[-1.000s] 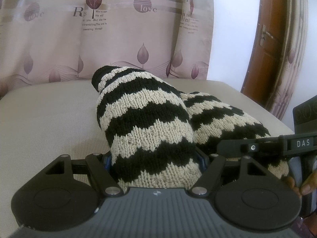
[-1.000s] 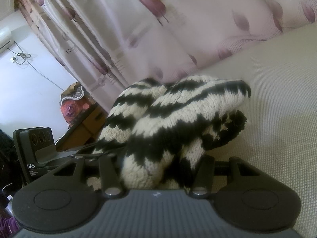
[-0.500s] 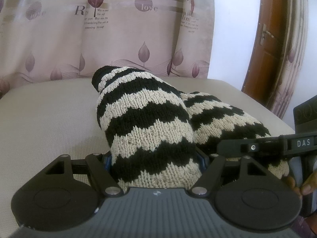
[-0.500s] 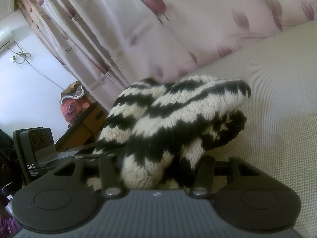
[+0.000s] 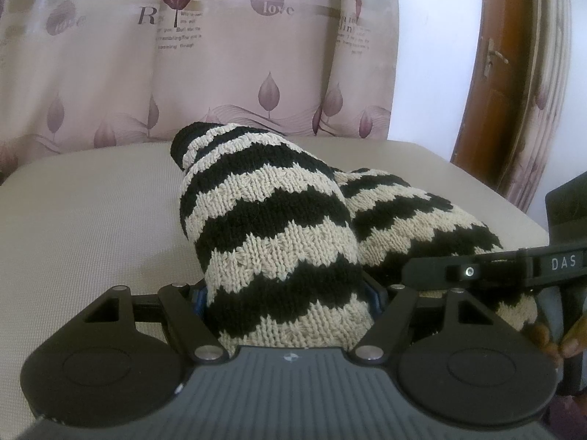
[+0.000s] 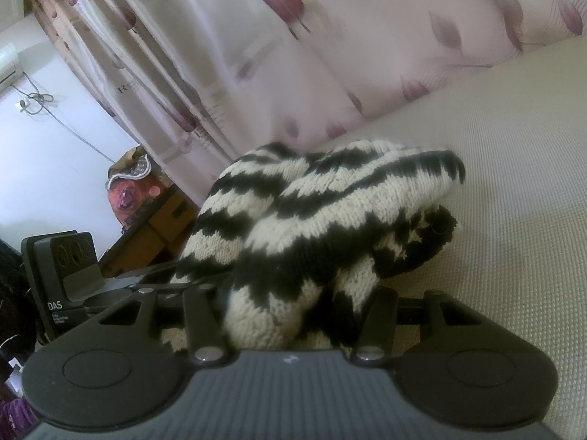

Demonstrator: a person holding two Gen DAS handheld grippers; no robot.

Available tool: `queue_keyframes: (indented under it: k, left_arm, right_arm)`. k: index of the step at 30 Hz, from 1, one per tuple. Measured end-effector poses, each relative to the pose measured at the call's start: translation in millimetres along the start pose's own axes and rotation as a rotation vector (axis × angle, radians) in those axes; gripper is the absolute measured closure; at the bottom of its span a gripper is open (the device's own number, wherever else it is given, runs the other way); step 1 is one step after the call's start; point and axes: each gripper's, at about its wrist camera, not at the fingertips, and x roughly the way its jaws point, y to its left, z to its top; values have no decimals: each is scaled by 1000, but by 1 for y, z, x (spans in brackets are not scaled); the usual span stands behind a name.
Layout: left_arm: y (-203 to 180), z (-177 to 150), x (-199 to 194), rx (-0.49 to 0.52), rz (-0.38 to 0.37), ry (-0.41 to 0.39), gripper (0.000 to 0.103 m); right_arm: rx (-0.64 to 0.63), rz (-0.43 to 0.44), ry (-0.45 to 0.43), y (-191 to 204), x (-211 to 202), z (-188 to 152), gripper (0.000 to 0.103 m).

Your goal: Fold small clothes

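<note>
Knitwear in a double grip: a black-and-cream zigzag knit garment (image 5: 271, 242) lies bunched on the beige mattress (image 5: 91, 220), one end clamped in the left gripper (image 5: 288, 304), the other in the right gripper (image 6: 293, 311).
Thick, stretchy folds could slip from either clamp, judging by the bulk, or be dragged lopsided if one hand leads.

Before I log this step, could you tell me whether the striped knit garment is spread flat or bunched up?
Bunched up: the striped knit garment humps off the beige surface in thick rolls, and an edge folds over in the right wrist view.

Leaf-print curtain (image 5: 227, 73) behind beige cushion (image 5: 91, 227); wooden door (image 5: 491, 84) beside.
</note>
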Motion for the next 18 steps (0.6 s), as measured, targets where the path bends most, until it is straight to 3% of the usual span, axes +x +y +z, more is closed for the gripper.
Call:
queue_keyframes:
  k: [11, 18]
  left_arm:
    - [11, 8, 16, 27, 17, 1, 29]
    - [19, -5, 34, 19, 16, 35, 29]
  right_arm:
    - [11, 3, -10, -10, 10, 1, 51]
    - [13, -24, 18, -21, 18, -6, 51]
